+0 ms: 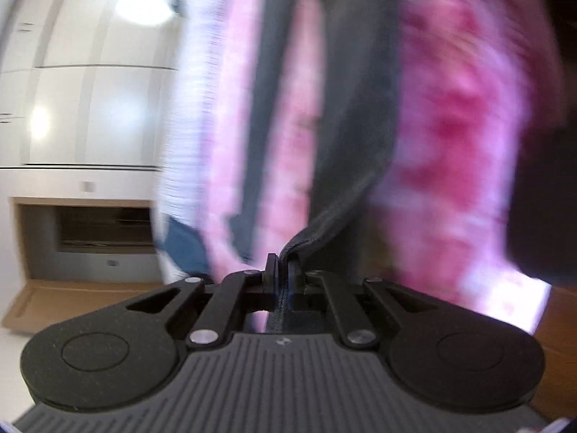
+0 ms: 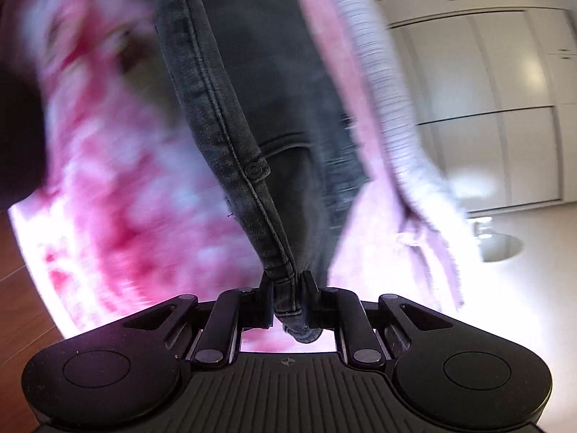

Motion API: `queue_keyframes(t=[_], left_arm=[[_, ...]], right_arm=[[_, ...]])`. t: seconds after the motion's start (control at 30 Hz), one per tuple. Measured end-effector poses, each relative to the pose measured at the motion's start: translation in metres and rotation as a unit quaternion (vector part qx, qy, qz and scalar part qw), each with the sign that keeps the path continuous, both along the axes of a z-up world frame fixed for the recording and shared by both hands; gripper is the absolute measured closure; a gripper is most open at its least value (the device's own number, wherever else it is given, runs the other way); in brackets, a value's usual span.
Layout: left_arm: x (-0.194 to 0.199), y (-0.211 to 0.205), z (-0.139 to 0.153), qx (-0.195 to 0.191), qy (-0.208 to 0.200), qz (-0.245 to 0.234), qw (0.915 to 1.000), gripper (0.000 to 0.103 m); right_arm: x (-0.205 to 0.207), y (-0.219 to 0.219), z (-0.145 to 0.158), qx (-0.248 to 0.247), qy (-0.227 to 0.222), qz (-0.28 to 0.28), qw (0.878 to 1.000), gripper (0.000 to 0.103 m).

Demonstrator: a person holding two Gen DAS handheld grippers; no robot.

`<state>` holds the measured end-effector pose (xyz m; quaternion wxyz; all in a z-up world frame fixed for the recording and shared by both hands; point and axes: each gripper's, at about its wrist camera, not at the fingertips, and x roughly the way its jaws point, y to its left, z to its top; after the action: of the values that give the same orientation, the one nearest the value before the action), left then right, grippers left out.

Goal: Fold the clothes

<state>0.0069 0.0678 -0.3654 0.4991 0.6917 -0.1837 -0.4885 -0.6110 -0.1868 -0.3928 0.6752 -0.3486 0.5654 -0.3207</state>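
White glossy cupboards (image 2: 487,108), wooden floor (image 2: 18,306), pink tie-dye cloth (image 2: 119,216) spread beneath, blurred

Dark grey denim jeans (image 2: 230,115), double-stitched seam, hang between both grippers: left gripper (image 1: 283,270) and right gripper (image 2: 287,288) each pinch an edge

Your left wrist camera sits just behind the left tool (image 1: 282,270) and looks forward along its fingers, tilted downward, so near that the dark grey jeans (image 1: 346,115) and the pink tie-dye cloth (image 1: 465,137) fill most of the frame. White cabinet doors (image 1: 97,83) and an open cardboard box (image 1: 72,281) show far off on its left. Your right wrist camera sits the same way behind the right tool (image 2: 287,301), equally close, with the cabinet doors (image 2: 479,108) on its right. Both views share the jeans (image 2: 252,83), the tie-dye cloth (image 2: 119,195) and the cabinets, seen from opposite sides.
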Motion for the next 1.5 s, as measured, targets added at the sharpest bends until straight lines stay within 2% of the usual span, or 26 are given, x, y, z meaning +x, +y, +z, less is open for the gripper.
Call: queue_keyframes(t=[0.1, 0.2, 0.3, 0.33, 0.4, 0.43, 0.5, 0.57, 0.63, 0.67, 0.7, 0.8, 0.83, 0.87, 0.9, 0.93, 0.97, 1.0, 1.03, 1.07, 1.13, 1.23, 1.3, 1.37, 1.47, 1.5], left_arm=[[0.002, 0.026, -0.021, 0.037, -0.005, 0.010, 0.9992, 0.090], [0.014, 0.045, -0.018, 0.035, 0.006, 0.040, 0.9986, 0.089], [0.033, 0.058, -0.006, 0.017, 0.019, 0.083, 0.9962, 0.086], [0.038, 0.066, 0.001, 0.003, 0.029, 0.101, 0.9945, 0.085], [0.055, 0.065, 0.020, -0.037, 0.074, 0.143, 0.9861, 0.082], [0.063, 0.062, 0.032, -0.060, 0.102, 0.165, 0.9792, 0.081], [0.079, 0.048, 0.055, -0.093, 0.183, 0.201, 0.9577, 0.073], [0.096, 0.031, 0.075, -0.117, 0.267, 0.229, 0.9288, 0.064], [0.113, 0.006, 0.083, -0.104, 0.346, 0.239, 0.9014, 0.063], [0.117, -0.006, 0.083, -0.095, 0.374, 0.233, 0.8924, 0.062], [0.123, -0.019, 0.083, -0.079, 0.395, 0.228, 0.8864, 0.062], [0.134, -0.053, 0.073, -0.018, 0.421, 0.223, 0.8788, 0.061], [0.140, -0.063, 0.066, 0.008, 0.432, 0.224, 0.8734, 0.061], [0.146, -0.070, 0.061, 0.028, 0.451, 0.228, 0.8623, 0.062], [0.151, -0.076, 0.056, 0.048, 0.470, 0.232, 0.8503, 0.073], [0.156, -0.082, 0.052, 0.064, 0.485, 0.235, 0.8395, 0.074], [0.158, -0.082, 0.052, 0.065, 0.489, 0.233, 0.8382, 0.088], [0.158, -0.081, 0.058, 0.059, 0.485, 0.220, 0.8441, 0.097], [0.160, -0.079, 0.065, 0.046, 0.484, 0.209, 0.8486, 0.097], [0.167, -0.075, 0.079, -0.002, 0.490, 0.207, 0.8470, 0.096], [0.182, -0.071, 0.098, -0.078, 0.499, 0.212, 0.8365, 0.095], [0.197, -0.077, 0.091, -0.094, 0.502, 0.248, 0.8232, 0.088], [0.196, -0.086, 0.069, -0.085, 0.466, 0.287, 0.8326, 0.087], [0.195, -0.089, 0.054, -0.087, 0.439, 0.312, 0.8381, 0.087], [0.190, -0.078, 0.057, -0.113, 0.435, 0.310, 0.8376, 0.083], [0.185, -0.070, 0.062, -0.122, 0.434, 0.299, 0.8410, 0.078]], right_arm=[[0.005, 0.005, -0.019, 0.003, 0.005, -0.018, 1.000, 0.085], [0.012, 0.011, -0.017, -0.006, 0.003, -0.045, 0.999, 0.076], [0.015, 0.019, -0.015, -0.014, -0.008, -0.075, 0.997, 0.065], [0.016, 0.022, -0.013, -0.017, -0.013, -0.085, 0.996, 0.064], [0.024, 0.028, -0.008, -0.018, -0.037, -0.107, 0.993, 0.063], [0.030, 0.029, -0.004, -0.015, -0.051, -0.116, 0.992, 0.063], [0.042, 0.042, 0.007, -0.011, -0.080, -0.113, 0.990, 0.063], [0.060, 0.057, 0.013, -0.011, -0.091, -0.092, 0.992, 0.062], [0.079, 0.069, 0.017, -0.008, -0.097, -0.070, 0.993, 0.060], [0.088, 0.076, 0.020, -0.004, -0.099, -0.061, 0.993, 0.059], [0.097, 0.083, 0.022, 0.001, -0.101, -0.051, 0.994, 0.058], [0.124, 0.091, 0.030, 0.009, -0.107, -0.023, 0.994, 0.055], [0.132, 0.093, 0.032, 0.011, -0.108, -0.016, 0.994, 0.055], [0.139, 0.094, 0.034, 0.011, -0.108, -0.010, 0.994, 0.054], [0.146, 0.095, 0.034, 0.012, -0.107, -0.005, 0.994, 0.053], [0.152, 0.093, 0.034, 0.013, -0.104, -0.001, 0.994, 0.053], [0.158, 0.092, 0.034, 0.015, -0.102, 0.003, 0.995, 0.053], [0.164, 0.090, 0.034, 0.015, -0.097, 0.007, 0.995, 0.053], [0.170, 0.086, 0.033, 0.012, -0.092, 0.011, 0.996, 0.052], [0.176, 0.081, 0.033, 0.010, -0.088, 0.014, 0.996, 0.052], [0.185, 0.073, 0.035, 0.012, -0.092, 0.017, 0.996, 0.052], [0.197, 0.060, 0.036, 0.023, -0.094, 0.022, 0.995, 0.051], [0.204, 0.050, 0.037, 0.030, -0.095, 0.031, 0.995, 0.051], [0.209, 0.050, 0.036, 0.047, -0.098, 0.039, 0.993, 0.050], [0.214, 0.052, 0.038, 0.080, -0.104, 0.049, 0.990, 0.049], [0.214, 0.055, 0.040, 0.088, -0.107, 0.051, 0.989, 0.048]])
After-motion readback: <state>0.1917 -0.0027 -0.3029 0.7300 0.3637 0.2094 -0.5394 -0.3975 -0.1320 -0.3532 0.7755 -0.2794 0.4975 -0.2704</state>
